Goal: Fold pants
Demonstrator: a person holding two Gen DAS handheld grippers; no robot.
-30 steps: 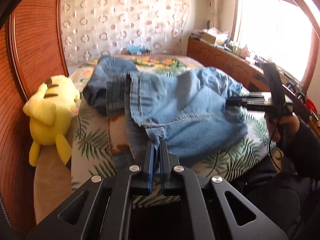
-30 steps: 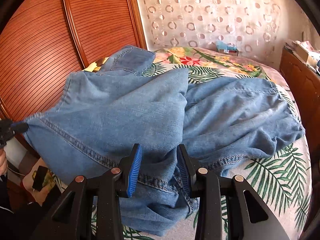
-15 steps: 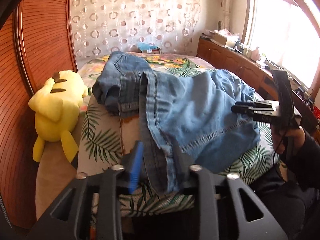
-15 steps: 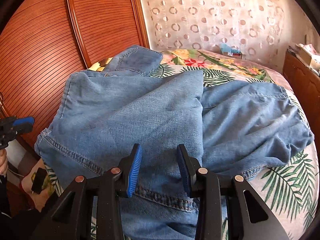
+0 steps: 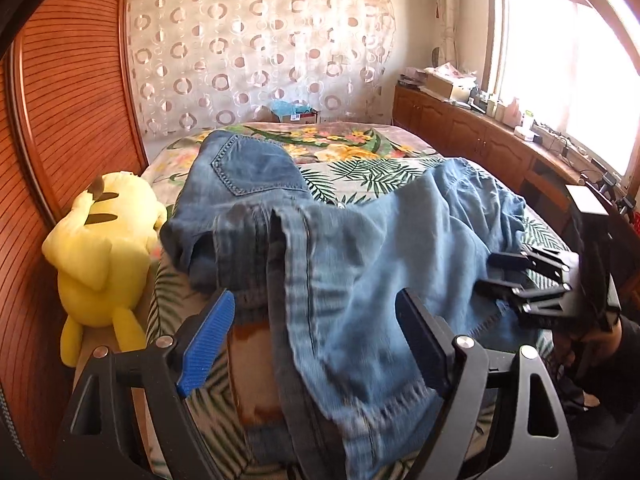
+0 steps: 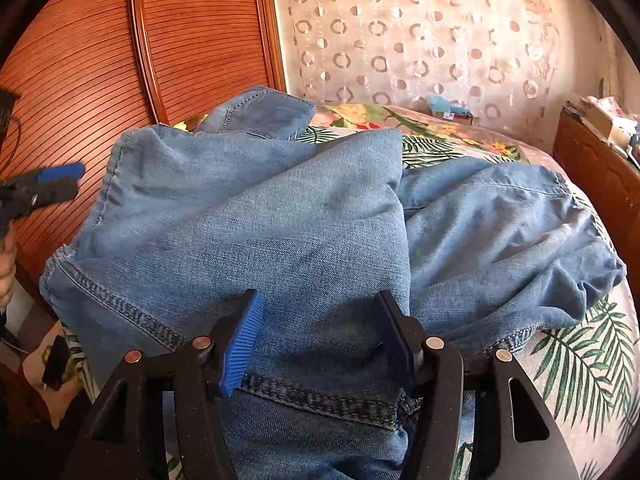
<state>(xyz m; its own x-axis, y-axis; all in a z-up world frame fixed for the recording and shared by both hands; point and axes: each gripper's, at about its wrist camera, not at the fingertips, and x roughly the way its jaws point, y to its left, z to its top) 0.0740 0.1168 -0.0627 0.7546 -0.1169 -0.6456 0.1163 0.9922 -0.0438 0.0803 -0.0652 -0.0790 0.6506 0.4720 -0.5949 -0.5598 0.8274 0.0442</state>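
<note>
My left gripper [image 5: 316,340] is spread wide above the hem of the light blue denim pants [image 5: 360,264], gripping nothing. My right gripper [image 6: 320,334] is also spread wide, empty, over the folded leg. The pants lie heaped along the near edge of the leaf-print bed [image 6: 580,360], beside a yellow plush toy [image 5: 104,252].

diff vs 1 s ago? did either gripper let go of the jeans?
Both let go. The left gripper, shut on the jeans hem a second ago, now stands wide open, and the hem it held up has dropped onto the bed. The right gripper, then bunching denim between its fingers, is open over flat cloth. The plush toy and the jeans' fold stayed put.
</note>
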